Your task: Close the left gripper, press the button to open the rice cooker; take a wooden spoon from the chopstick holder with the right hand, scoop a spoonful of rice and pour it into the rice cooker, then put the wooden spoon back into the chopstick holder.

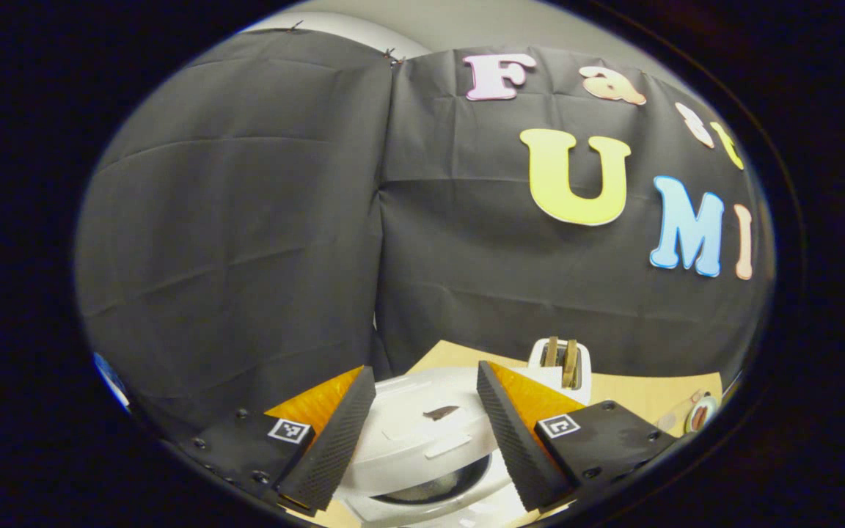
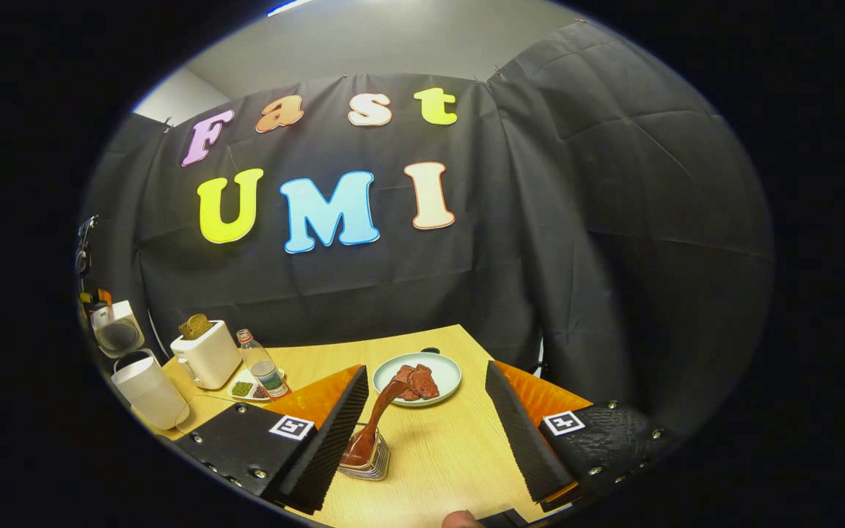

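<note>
In the left gripper view the white rice cooker [image 1: 422,433] lies just below and between my fingers. Its lid looks down, with a shiny grey part [image 1: 437,490] at its near edge. My left gripper [image 1: 424,374] is open and holds nothing. In the right gripper view a wooden spoon [image 2: 377,418] stands bowl-up in a metal chopstick holder [image 2: 371,462] on the table. My right gripper [image 2: 426,368] is open around it, with the spoon close to the left finger [image 2: 331,433] and untouched. The rice cooker [image 2: 147,396] sits far left in that view.
A white toaster [image 2: 206,356] with bread, a small bottle [image 2: 261,367] and a dish of beans [image 2: 246,389] stand at the back left. A plate [image 2: 446,367] of meat lies beyond the spoon. The toaster [image 1: 562,363] stands behind the cooker. A fingertip [image 2: 459,519] shows at the bottom.
</note>
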The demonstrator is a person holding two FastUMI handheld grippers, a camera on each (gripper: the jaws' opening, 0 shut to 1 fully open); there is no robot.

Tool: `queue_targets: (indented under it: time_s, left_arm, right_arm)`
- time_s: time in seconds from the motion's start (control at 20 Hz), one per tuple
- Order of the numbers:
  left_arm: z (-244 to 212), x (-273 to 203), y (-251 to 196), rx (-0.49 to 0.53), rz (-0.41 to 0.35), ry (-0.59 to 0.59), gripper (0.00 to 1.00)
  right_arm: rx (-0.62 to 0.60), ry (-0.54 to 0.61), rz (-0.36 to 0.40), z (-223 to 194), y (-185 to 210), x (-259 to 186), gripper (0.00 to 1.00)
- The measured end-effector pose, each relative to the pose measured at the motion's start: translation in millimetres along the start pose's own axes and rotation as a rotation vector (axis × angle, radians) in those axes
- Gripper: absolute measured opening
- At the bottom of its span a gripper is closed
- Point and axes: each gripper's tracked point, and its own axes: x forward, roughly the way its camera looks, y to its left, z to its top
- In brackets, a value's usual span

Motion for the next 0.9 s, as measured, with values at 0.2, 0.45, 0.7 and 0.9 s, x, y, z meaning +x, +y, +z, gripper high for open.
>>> queue_targets:
  time_s: [0.2,0.45,0.7,0.9]
  left_arm:
    - [-28.8,-8.2,-11.6,0.022,-0.003,0.027,0.96]
    - [-58.7,-17.6,-21.4,0.017,-0.005,0.062,0.96]
    - [-94.1,-18.7,-28.7,0.024,-0.01,0.121,0.96]
    - [-124.9,-14.1,-28.6,0.032,-0.011,0.174,0.96]
  right_arm:
    - [-0.011,0.011,0.027,-3.6,0.0,2.5,0.98]
    - [-0.017,0.023,0.039,-9.4,-5.7,2.5,0.98]
    - [-0.011,0.034,0.032,-16.3,-19.4,0.3,0.98]
    - [-0.015,0.036,0.022,-17.5,-29.3,-2.4,0.98]
